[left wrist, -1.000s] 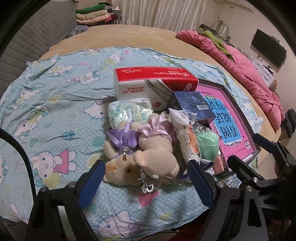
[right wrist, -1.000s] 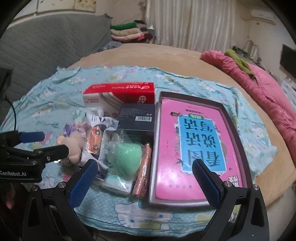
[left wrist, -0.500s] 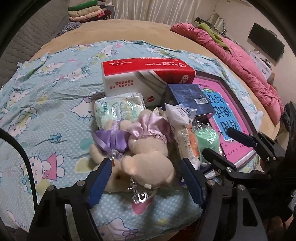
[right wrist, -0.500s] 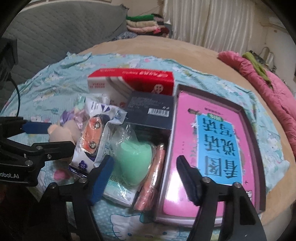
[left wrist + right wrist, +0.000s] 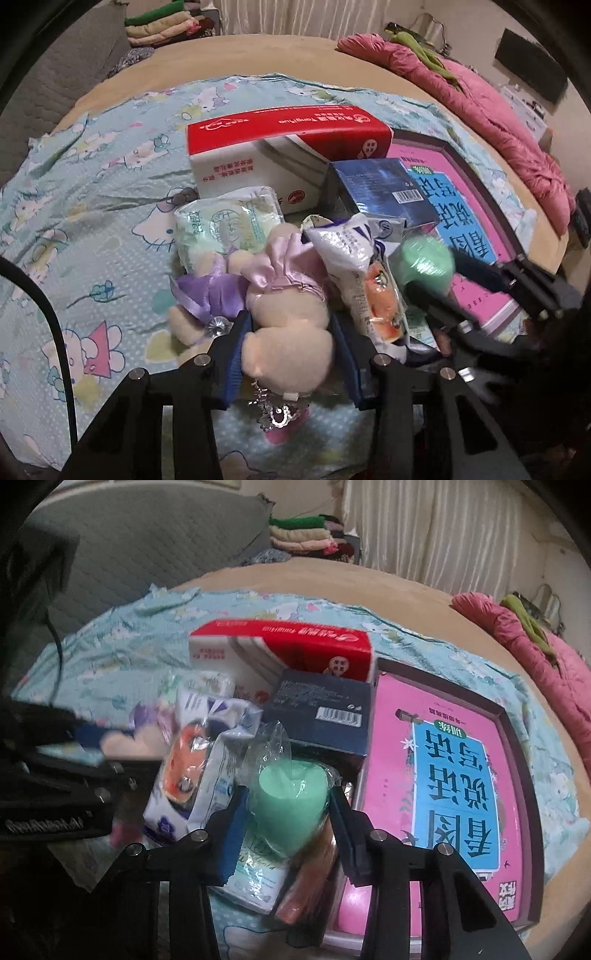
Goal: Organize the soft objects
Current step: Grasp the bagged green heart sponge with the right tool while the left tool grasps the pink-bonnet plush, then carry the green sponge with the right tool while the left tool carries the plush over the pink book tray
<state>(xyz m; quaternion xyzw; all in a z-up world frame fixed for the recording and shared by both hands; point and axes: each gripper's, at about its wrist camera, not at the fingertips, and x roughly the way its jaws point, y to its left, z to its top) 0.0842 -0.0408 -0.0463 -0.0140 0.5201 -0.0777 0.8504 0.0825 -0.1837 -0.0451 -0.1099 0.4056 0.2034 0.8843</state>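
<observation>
A beige plush toy (image 5: 288, 306) in a purple and pink satin dress lies on the cat-print sheet (image 5: 92, 206). My left gripper (image 5: 291, 354) is closing on the toy's head, and both blue pads touch its sides. Just right of it sits a green heart-shaped sponge (image 5: 288, 794) in clear wrap. My right gripper (image 5: 288, 830) is closing on the sponge, with a pad against each side. A white packet with an orange picture (image 5: 354, 266) lies between toy and sponge. A pale green wipes pack (image 5: 225, 225) rests behind the toy.
A red and white tissue box (image 5: 284, 147) and a dark blue box (image 5: 380, 188) stand behind the pile. A pink book in a dark tray (image 5: 443, 775) lies to the right. A pink quilt (image 5: 480, 103) lines the bed's far right, with folded clothes (image 5: 159, 22) at the back.
Both grippers have come down closer to the pile and narrowed. The left now grips the plush head. The right now grips the green sponge.
</observation>
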